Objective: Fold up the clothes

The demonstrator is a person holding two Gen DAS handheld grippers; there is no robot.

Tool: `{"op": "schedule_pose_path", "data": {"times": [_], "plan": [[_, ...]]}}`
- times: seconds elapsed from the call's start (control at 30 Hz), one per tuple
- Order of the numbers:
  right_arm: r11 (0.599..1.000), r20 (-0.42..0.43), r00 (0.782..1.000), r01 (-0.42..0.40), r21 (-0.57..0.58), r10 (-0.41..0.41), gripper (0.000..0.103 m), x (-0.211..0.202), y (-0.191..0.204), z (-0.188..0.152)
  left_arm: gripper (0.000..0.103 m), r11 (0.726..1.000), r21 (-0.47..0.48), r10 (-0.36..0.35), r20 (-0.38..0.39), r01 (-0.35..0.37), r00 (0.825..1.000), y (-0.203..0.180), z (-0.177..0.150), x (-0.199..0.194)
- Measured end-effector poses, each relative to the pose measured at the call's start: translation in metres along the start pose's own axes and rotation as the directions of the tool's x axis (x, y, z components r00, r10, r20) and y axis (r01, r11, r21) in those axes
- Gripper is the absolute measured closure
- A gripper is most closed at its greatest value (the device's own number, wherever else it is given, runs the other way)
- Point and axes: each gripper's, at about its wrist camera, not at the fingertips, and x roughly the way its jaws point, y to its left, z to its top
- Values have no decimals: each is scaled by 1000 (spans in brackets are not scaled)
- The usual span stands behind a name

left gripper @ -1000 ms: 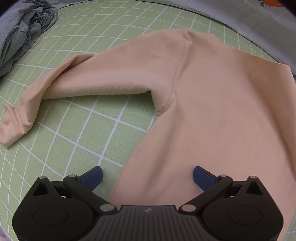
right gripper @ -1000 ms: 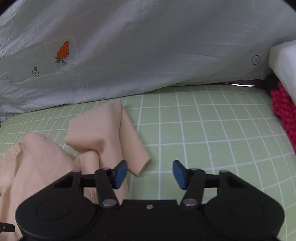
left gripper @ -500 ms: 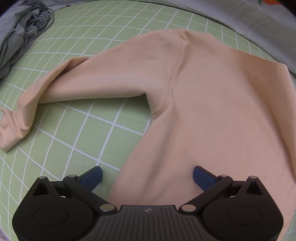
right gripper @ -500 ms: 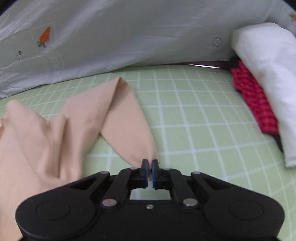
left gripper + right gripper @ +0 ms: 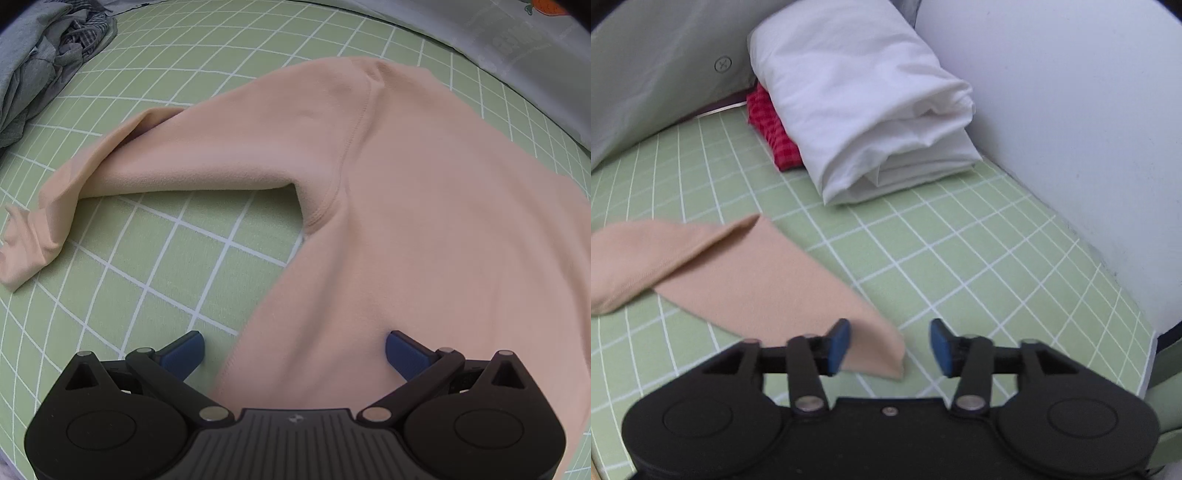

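Note:
A peach long-sleeved top [image 5: 424, 206] lies spread on the green grid mat [image 5: 155, 280]. Its one sleeve [image 5: 155, 158] stretches out to the left, with the cuff crumpled at the far left. My left gripper [image 5: 293, 352] hangs open over the top's side edge, with fabric lying between its blue pads. In the right wrist view the other sleeve [image 5: 750, 280] lies flat, pulled out toward the right. My right gripper [image 5: 890, 347] is open, and the cuff end lies just under its left pad.
A folded white cloth [image 5: 871, 110] rests on a red checked one [image 5: 772, 133] at the mat's far right, beside a white wall [image 5: 1071, 129]. A grey crumpled clothes pile [image 5: 40, 62] sits at the far left. A pale sheet with carrot prints [image 5: 517, 37] borders the back.
The right gripper closed on the sleeve cuff, pulled it out to the right, then opened and let it go. The left gripper stayed open and drifted only slightly over the top.

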Motion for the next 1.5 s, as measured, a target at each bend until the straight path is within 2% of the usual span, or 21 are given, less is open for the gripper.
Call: {"op": "schedule_pose_path", "data": {"times": [0.07,0.1,0.17,0.27,0.4,0.43,0.47,0.5,0.53,0.6,0.7,0.77,0.8,0.87,0.9,1.0,1.07,1.13,1.27,1.4,1.5], "plan": [[999,43,999,-32,-26,33,28,0,8,9,0,1000,-4,1,0,-1,1000,0,-1,0],[997,49,997,-65,-49,68,26,5,13,14,0,1000,-4,1,0,-1,1000,0,-1,0],[989,52,990,-127,-82,131,26,15,24,26,0,1000,-5,1,1,-1,1000,1,-2,-1],[975,10,981,-192,-109,195,26,38,38,42,0,1000,-6,1,2,-1,1000,1,-3,-1],[967,-32,969,-246,-72,244,27,58,44,52,0,1000,-7,1,4,-1,1000,2,-3,-2],[961,-37,962,-271,-49,270,38,60,42,54,0,1000,-7,1,6,-1,1000,2,-4,-2],[952,-34,952,-304,-28,303,70,61,40,56,0,1000,-8,1,7,-1,1000,2,-4,-2],[942,-31,942,-335,-17,334,87,62,38,58,0,1000,-9,1,8,-1,1000,2,-5,-2],[939,-23,940,-342,-36,341,97,60,39,61,0,1000,-9,2,8,-2,1000,2,-5,-3],[939,5,945,-325,-108,328,97,53,44,65,0,1000,-9,2,7,-1,1000,2,-5,-3],[946,118,946,-281,-164,302,98,23,45,71,0,1000,-10,1,5,-1,1000,3,-6,-3],[952,242,927,-247,-183,287,97,-10,43,70,0,1000,-12,2,6,-2,1000,3,-6,-3],[952,278,917,-241,-187,287,97,-24,44,65,0,1000,-14,3,8,-2,1000,3,-7,-4],[950,306,905,-247,-191,297,97,-46,48,49,0,1000,-22,4,10,-4,1000,4,-9,-4],[945,275,911,-260,-198,308,97,-47,53,37,0,1000,-24,5,11,-5,1000,4,-9,-4],[923,65,937,-322,-211,342,96,-28,71,-9,0,1000,-27,6,11,-5,1000,1,-8,-4],[926,11,936,-346,-152,352,95,-26,71,-25,0,1000,-28,6,11,-6,1000,0,-6,-3],[930,24,932,-358,-80,360,71,-32,64,-24,0,1000,-28,6,11,-6,1000,-2,-5,-2],[933,86,932,-357,46,353,42,-44,45,-14,0,1000,-30,7,11,-6,1000,-6,-2,-1],[930,126,947,-315,189,295,33,-36,17,-8,0,999,-32,7,12,-7,1000,-10,0,0],[916,73,962,-273,293,264,30,-20,-3,-10,0,999,-37,9,17,-8,1000,-11,-1,0]]}}
